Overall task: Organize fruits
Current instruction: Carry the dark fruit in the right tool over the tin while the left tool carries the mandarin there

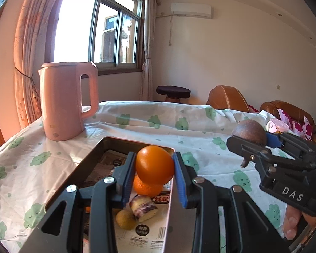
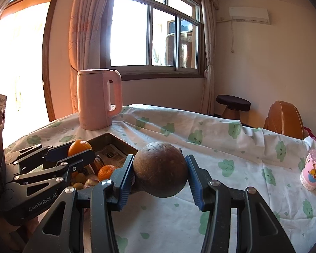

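The left gripper (image 1: 154,177) is clamped on a smooth orange (image 1: 154,164), held above the metal tray (image 1: 90,158); the right gripper (image 2: 160,175) is clamped on a round brown fruit (image 2: 160,169) over the cloud-print tablecloth (image 2: 231,147), at about three o'clock from the tray. Inside the tray lie a mandarin (image 1: 146,186), a cut purple-skinned piece (image 1: 143,207) and a small yellowish fruit (image 1: 126,219). With a pink kettle (image 1: 67,101) at eleven o'clock and a pink cup (image 2: 312,169) far right, sorting appears partly done: both held fruits remain unplaced.

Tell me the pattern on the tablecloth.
The tablecloth is white with scattered green smiling cloud shapes; the right wrist view shows it best.
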A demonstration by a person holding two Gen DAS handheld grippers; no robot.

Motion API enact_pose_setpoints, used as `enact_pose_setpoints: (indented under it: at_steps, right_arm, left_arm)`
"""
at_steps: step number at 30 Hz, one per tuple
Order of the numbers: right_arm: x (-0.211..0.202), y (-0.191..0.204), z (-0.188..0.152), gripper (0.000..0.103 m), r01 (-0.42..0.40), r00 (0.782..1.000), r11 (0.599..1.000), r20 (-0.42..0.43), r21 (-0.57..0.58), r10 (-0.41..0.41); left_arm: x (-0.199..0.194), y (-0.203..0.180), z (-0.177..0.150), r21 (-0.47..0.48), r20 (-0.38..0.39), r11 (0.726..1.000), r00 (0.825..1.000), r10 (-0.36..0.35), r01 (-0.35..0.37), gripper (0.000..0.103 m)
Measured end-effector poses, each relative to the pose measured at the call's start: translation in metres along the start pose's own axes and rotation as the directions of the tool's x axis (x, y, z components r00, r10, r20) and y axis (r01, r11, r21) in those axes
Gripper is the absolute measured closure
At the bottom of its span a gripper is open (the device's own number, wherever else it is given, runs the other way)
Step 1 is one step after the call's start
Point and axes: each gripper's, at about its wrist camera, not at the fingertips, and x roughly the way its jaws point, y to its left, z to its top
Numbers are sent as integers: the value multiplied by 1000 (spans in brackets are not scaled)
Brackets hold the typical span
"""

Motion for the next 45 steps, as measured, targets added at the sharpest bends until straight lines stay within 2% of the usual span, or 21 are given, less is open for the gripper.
enact_pose_setpoints:
  at_steps: [32,45]
  right_arm:
    - [32,52,12,53,-75,997,996,-36,-49,73]
    - [56,71,9,53,-99,992,993,-81,-60,94]
  left_arm:
    - [-9,58,-5,-39,-6,994,995,105,-105,66]
    - [-5,74,-9,-51,-42,992,993,114,-116,66]
